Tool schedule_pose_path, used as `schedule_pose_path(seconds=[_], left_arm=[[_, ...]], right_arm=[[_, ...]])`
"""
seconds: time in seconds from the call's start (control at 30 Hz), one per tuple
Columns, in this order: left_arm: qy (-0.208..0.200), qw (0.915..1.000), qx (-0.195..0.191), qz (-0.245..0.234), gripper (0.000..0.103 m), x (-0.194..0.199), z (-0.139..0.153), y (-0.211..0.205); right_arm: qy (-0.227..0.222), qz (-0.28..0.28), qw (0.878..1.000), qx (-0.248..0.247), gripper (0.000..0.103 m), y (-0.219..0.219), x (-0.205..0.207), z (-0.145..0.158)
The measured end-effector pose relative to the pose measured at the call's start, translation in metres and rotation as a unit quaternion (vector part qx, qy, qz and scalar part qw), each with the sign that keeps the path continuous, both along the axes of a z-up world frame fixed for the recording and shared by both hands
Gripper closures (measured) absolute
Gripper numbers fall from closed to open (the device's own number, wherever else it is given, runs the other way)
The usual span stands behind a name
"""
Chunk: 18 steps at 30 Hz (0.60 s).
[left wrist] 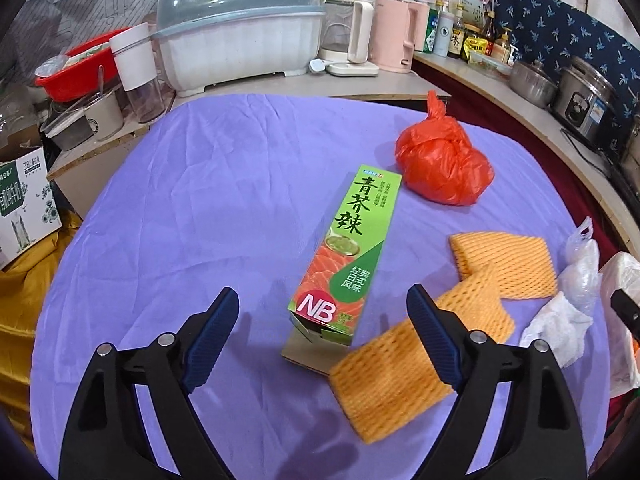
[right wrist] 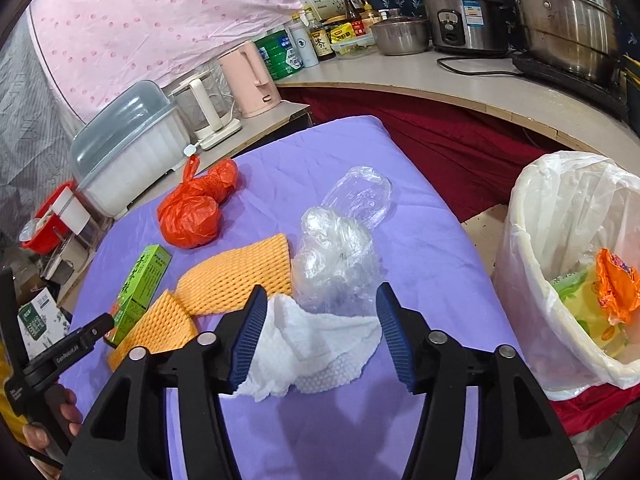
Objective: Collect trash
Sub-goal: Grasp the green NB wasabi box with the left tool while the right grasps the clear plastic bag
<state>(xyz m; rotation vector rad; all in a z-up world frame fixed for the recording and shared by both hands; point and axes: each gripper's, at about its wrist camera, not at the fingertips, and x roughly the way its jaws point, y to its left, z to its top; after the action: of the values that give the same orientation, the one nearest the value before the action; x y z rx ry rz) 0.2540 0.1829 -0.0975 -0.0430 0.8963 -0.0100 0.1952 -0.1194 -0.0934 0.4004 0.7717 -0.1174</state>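
A green wasabi box (left wrist: 344, 256) (right wrist: 138, 288) lies on the purple cloth (left wrist: 224, 200), just ahead of my open, empty left gripper (left wrist: 322, 320). Beside the box lie two orange foam nets (left wrist: 404, 376) (left wrist: 504, 264), a tied red bag (left wrist: 444, 164) (right wrist: 194, 208), a crumpled white paper towel (right wrist: 316, 352) (left wrist: 556, 326) and clear plastic bags (right wrist: 340, 256) (left wrist: 580, 268). My right gripper (right wrist: 320, 320) is open, with its fingers either side of the paper towel. A white-lined trash bin (right wrist: 532, 248) with wrappers inside stands to the right of the table.
Behind the table stand a covered dish rack (left wrist: 240, 32), a glass kettle (left wrist: 348, 36), a pink kettle (left wrist: 396, 36) and a red basin (left wrist: 76, 68). A counter (right wrist: 460, 76) holds bottles, pots and a rice cooker (right wrist: 464, 16). A cardboard box (left wrist: 24, 204) sits at the left.
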Motion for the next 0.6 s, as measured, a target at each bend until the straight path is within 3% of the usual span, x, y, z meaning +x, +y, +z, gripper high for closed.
schedule_pose_path(seconds=[0.3, 0.6], left_arm=[[0.018, 0.9998, -0.003, -0.005, 0.023, 0.021, -0.02, -0.001], [0.03, 0.9994, -0.011, -0.015, 0.054, 0.029, -0.026, -0.005]], right_arm=[[0.009, -0.01, 1.0, -0.01, 0.036, -0.004, 0.032, -0.014], [0.027, -0.013, 1.0, -0.008, 0.035, -0.006, 0.054, -0.034]])
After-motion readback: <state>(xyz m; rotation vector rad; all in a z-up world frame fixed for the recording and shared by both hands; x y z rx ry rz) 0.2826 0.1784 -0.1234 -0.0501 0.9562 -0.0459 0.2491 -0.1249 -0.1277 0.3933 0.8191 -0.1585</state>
